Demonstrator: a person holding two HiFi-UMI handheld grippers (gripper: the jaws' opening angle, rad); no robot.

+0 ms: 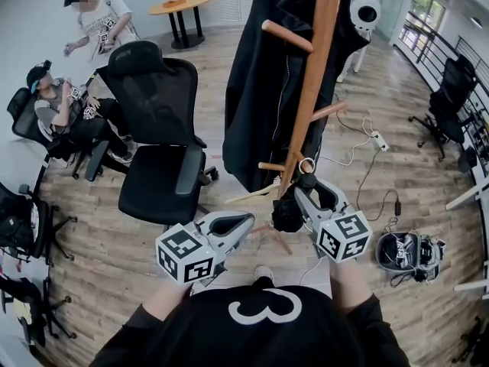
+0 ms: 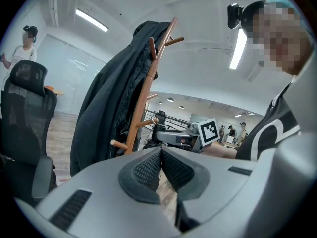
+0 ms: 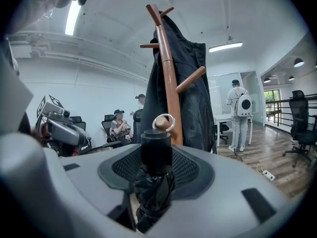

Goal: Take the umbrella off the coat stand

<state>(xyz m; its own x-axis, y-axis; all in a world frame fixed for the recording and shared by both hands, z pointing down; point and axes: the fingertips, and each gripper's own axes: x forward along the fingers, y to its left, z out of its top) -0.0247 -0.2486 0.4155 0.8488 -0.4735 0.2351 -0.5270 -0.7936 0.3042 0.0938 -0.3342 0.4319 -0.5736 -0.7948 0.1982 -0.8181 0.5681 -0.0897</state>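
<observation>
Your right gripper (image 3: 156,168) is clamped on the folded black umbrella (image 3: 155,150), its jaws gripping just under the handle cap. Your left gripper (image 2: 160,168) has its jaws pressed together on nothing and hangs off to the side. So the grasp is done, but the umbrella is not off yet: its metal ring (image 3: 167,115) sits looped over a low peg (image 3: 159,125) of the wooden coat stand (image 3: 168,83). What's left, by my read, is sliding that ring clear. The umbrella's long axis runs near upright, handle end toward the peg, bundled canopy hanging below the jaws
</observation>
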